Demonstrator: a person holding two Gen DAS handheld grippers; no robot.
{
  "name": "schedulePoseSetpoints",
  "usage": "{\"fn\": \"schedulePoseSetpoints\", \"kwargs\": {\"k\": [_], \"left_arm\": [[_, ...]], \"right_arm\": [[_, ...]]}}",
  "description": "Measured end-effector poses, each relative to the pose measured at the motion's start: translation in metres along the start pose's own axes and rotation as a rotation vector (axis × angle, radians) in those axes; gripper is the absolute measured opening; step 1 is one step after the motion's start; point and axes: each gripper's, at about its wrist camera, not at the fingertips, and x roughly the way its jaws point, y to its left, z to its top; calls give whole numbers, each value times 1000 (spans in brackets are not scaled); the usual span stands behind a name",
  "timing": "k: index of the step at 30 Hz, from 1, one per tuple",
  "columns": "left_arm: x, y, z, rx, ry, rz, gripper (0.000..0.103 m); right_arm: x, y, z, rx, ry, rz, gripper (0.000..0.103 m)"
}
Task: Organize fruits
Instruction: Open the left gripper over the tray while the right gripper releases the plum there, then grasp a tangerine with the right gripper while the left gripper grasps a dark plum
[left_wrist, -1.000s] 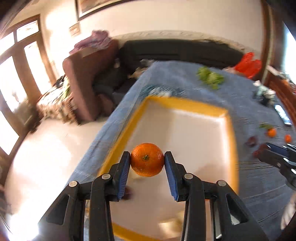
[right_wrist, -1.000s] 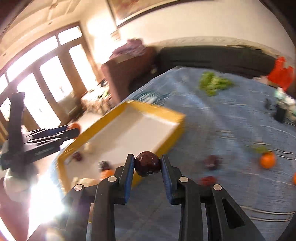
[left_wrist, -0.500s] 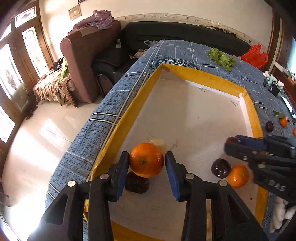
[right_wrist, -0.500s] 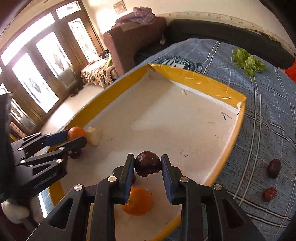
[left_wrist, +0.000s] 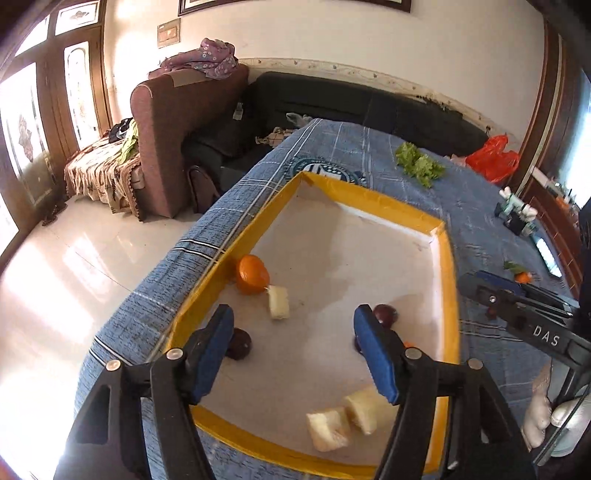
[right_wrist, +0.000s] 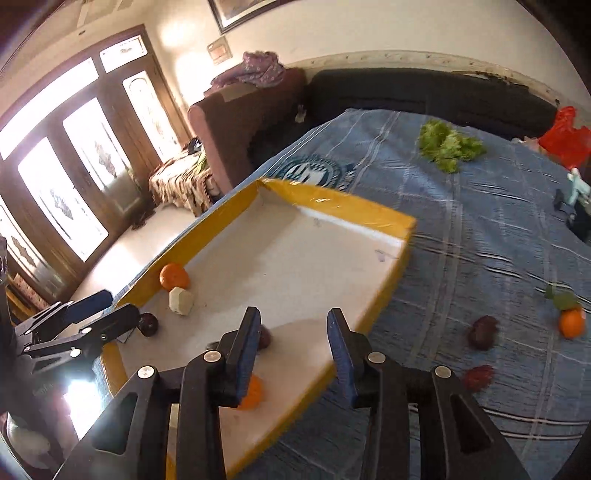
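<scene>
Both the left tongs (left_wrist: 293, 352) and right tongs (right_wrist: 293, 349) are seen spread wide and empty above the yellow-rimmed tray (left_wrist: 448, 280) on the desk (right_wrist: 480, 229). An orange (right_wrist: 571, 322) and dark plums (right_wrist: 482, 332) are left on the cloth; being round, firm and likely to roll, each is best gripped across its middle.

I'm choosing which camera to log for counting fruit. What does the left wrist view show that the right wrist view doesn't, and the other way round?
Only the left wrist view shows two pale fruit chunks at the tray's near end. Only the right wrist view shows two dark fruits on the blue cloth outside the tray. Both show the yellow-rimmed tray holding an orange by its wall with a pale chunk beside it, dark fruits inside, the lettuce, another orange on the cloth, and the left gripper and right gripper open and empty.
</scene>
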Motion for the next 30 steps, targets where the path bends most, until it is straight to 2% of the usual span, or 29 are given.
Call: {"fn": "schedulePoseSetpoints", "kwargs": {"k": [2, 5, 10, 17, 24, 30], "left_arm": [[-8, -8, -4, -10, -7, -41, 75], [-17, -27, -8, 11, -13, -90, 76], [-24, -64, -15, 69, -15, -144, 76], [-22, -112, -20, 151, 7, -188, 76], [-11, -148, -16, 215, 35, -220, 76], [8, -172, -14, 231, 80, -222, 76]], "right_arm": [[-19, -22, -5, 31, -28, -31, 42], [-53, -66, -19, 94, -62, -115, 43], [-94, -133, -44, 174, -71, -245, 44], [-144, -216, -74, 328, -118, -370, 44], [-169, -286, -77, 450, -172, -460, 44], [-148, -324, -70, 512, -129, -454, 48]]}}
